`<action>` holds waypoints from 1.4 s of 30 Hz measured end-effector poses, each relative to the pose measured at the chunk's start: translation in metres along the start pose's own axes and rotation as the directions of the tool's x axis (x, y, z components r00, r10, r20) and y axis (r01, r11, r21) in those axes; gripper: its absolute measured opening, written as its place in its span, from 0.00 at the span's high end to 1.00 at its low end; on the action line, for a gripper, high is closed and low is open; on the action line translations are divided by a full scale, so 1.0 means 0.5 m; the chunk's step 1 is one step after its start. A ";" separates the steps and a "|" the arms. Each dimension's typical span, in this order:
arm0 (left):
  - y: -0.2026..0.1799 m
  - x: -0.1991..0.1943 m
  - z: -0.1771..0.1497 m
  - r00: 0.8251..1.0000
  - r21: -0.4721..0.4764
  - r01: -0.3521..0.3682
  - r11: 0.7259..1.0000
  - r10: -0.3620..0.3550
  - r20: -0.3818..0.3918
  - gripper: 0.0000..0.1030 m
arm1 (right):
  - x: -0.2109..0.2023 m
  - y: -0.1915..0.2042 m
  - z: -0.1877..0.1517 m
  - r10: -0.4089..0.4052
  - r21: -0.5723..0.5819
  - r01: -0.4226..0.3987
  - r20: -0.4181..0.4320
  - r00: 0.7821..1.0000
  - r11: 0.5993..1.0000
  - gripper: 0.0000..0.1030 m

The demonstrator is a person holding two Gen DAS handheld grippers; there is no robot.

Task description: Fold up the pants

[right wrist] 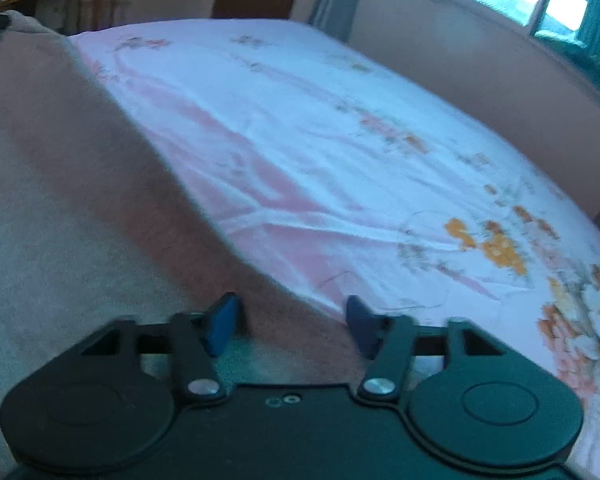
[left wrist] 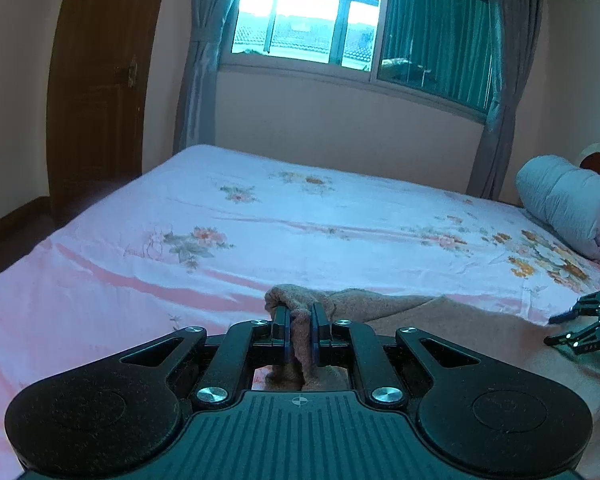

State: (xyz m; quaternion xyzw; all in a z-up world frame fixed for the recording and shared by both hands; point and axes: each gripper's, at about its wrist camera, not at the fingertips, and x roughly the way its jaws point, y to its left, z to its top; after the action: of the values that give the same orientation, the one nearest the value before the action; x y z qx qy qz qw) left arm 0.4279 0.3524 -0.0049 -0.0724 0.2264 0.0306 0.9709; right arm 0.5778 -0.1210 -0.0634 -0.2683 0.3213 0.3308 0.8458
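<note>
Left gripper (left wrist: 300, 334) pinches a bunched edge of the pants (left wrist: 452, 320), spread rightward across the bed (left wrist: 260, 220); right gripper (right wrist: 288, 320) hovers spread above them, blurry. Soft, floppy fleece probably — grab edges.

The pants (left wrist: 440, 320) lie along the near edge of the bed (left wrist: 260, 232), a bunched end caught between the fingers of the left gripper (left wrist: 300, 332). To their right, the right gripper (left wrist: 580, 322) sits over the fabric, fingers spread apart. A rolled quilt (left wrist: 568, 208) rests at the bed's far right. Behind the bed stands the window (left wrist: 360, 32), with a door (left wrist: 96, 80) to its left.
</note>
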 end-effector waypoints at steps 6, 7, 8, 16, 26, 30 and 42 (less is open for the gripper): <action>0.009 0.002 -0.003 1.000 -0.004 0.013 1.000 -0.013 -0.018 0.91 | -0.040 0.039 0.011 -0.077 -0.068 0.078 0.010 0.997 0.995 1.00; 0.011 -0.003 -0.001 1.000 -0.005 0.017 1.000 -0.017 -0.015 0.91 | -0.058 0.036 0.014 -0.085 -0.053 0.087 0.027 0.996 0.995 1.00; 0.013 -0.011 0.001 1.000 -0.003 0.025 1.000 -0.025 -0.011 0.91 | -0.080 0.038 0.014 -0.096 -0.049 0.098 0.047 0.994 0.994 1.00; 0.033 -0.139 0.005 0.988 -0.023 0.145 0.989 -0.143 0.049 0.91 | -0.343 0.135 0.005 -0.189 -0.087 0.199 0.115 0.975 0.976 1.00; 0.037 -0.326 -0.124 0.972 0.034 0.235 0.972 -0.234 -0.010 0.91 | -0.511 0.363 -0.143 -0.267 -0.115 0.279 0.103 0.958 0.954 1.00; 0.027 -0.374 -0.222 0.975 0.022 0.214 0.977 -0.213 -0.060 0.91 | -0.476 0.444 -0.235 -0.298 -0.127 0.302 0.053 0.953 0.945 1.00; 0.046 -0.492 -0.348 0.988 -0.184 -0.004 0.983 -0.024 -0.151 0.73 | -0.524 0.457 -0.280 -0.386 0.106 0.377 0.090 0.918 0.920 0.60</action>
State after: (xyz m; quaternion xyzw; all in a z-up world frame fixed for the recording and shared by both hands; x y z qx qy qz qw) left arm 0.1298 0.3417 -0.0531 -0.1647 0.2957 0.0409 0.9401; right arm 0.2090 -0.1702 -0.0205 -0.2705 0.2301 0.1597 0.9211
